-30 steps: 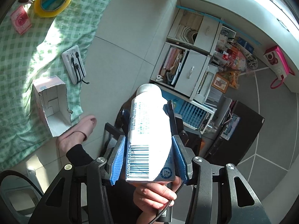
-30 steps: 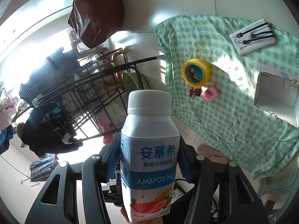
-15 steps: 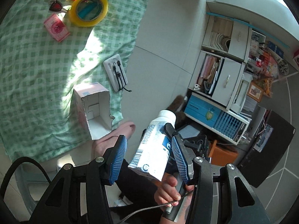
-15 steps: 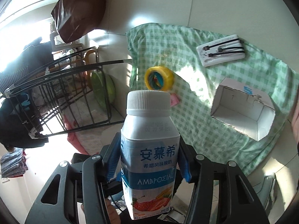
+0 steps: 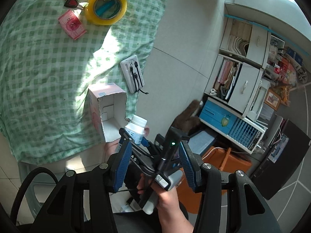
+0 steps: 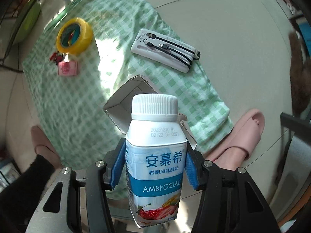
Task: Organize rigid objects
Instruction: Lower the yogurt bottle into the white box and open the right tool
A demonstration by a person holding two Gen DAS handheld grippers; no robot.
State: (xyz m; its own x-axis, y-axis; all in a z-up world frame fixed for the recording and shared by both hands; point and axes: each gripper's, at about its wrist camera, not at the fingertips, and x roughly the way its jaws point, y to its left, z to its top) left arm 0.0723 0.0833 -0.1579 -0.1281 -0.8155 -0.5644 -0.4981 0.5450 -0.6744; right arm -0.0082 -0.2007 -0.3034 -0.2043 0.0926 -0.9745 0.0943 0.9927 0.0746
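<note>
A white and blue yogurt bottle (image 6: 155, 155) with a white cap sits upright between the blue pads of my right gripper (image 6: 155, 167), which is shut on it. The gripper points down, with the cap just over an open cardboard box (image 6: 124, 106) on the green checked cloth (image 6: 77, 101). In the left wrist view the same bottle (image 5: 136, 128) is at the box's (image 5: 108, 108) near open end. My left gripper (image 5: 155, 163) stands open and holds nothing. Behind its pads I see the hand with the right gripper.
On the cloth lie a yellow tape roll (image 5: 106, 6), a pink card (image 5: 72, 24), red keys (image 5: 71, 1) and a white power bank (image 5: 133, 75) with cables. Pink slippers (image 6: 246, 134) flank the cloth's near edge. A crowded shelf unit (image 5: 248, 77) and an orange stool (image 5: 229, 161) stand to the right.
The right gripper has tipped downward and sunk with the bottle, from facing the rack to hanging over the box. The bottle has left the gap between the left pads. The left view swung toward the cloth.
</note>
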